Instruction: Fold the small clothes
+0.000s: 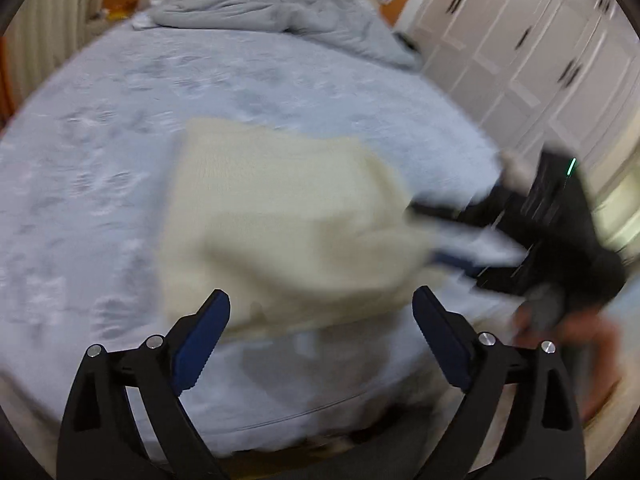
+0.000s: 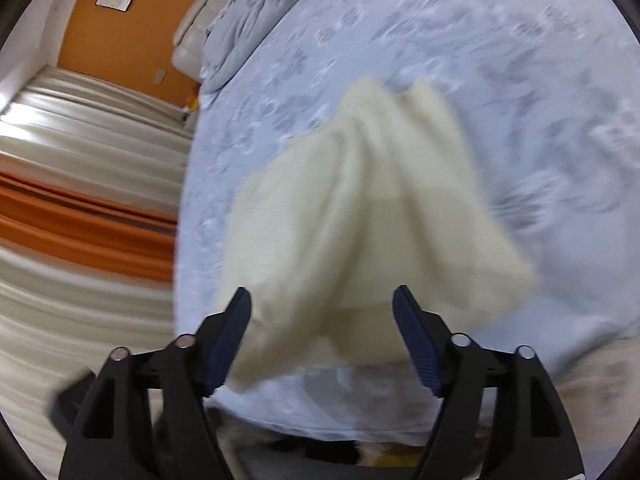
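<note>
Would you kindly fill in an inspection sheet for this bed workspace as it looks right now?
Surface: bed with a pale blue flower-patterned sheet, lightly creased.
Job's things: one cream garment near the bed's front edge, blurred; whether it lies flat cannot be told.
Clutter: crumpled grey duvet at the head end.
Grippers: left tool open, nothing between its fingers; right tool open, likewise.
Cables: nothing seen.
Surroundings: white panelled wardrobe doors, orange wall, cream and orange curtains.
</note>
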The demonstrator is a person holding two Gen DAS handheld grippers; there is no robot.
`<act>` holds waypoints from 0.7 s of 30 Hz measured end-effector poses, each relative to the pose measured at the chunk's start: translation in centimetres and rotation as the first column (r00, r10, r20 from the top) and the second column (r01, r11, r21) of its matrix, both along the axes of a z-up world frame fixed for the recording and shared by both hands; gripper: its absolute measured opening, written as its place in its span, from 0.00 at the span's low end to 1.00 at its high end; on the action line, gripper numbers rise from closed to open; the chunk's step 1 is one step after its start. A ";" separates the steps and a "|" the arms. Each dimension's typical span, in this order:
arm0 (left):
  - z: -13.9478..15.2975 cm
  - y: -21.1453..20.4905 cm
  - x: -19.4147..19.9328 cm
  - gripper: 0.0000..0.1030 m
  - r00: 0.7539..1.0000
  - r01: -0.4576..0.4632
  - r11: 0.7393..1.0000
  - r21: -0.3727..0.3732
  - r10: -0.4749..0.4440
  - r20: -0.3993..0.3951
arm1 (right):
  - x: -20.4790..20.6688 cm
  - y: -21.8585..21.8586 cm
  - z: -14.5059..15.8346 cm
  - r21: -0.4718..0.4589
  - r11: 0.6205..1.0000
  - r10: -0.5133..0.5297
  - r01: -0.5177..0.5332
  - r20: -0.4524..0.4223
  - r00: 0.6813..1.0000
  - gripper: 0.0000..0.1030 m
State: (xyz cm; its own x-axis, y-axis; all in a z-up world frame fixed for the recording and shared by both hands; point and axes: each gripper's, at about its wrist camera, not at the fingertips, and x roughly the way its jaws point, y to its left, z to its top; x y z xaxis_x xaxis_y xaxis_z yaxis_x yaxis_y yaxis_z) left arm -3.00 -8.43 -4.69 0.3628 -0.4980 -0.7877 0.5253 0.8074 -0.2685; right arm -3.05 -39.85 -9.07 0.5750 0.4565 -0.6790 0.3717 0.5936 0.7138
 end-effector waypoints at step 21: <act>-6.2 -1.1 4.6 0.46 0.982 -0.082 0.980 0.179 0.110 -0.154 | 2.3 -5.2 -3.6 -0.069 0.997 0.042 -0.047 -0.064 0.997 0.25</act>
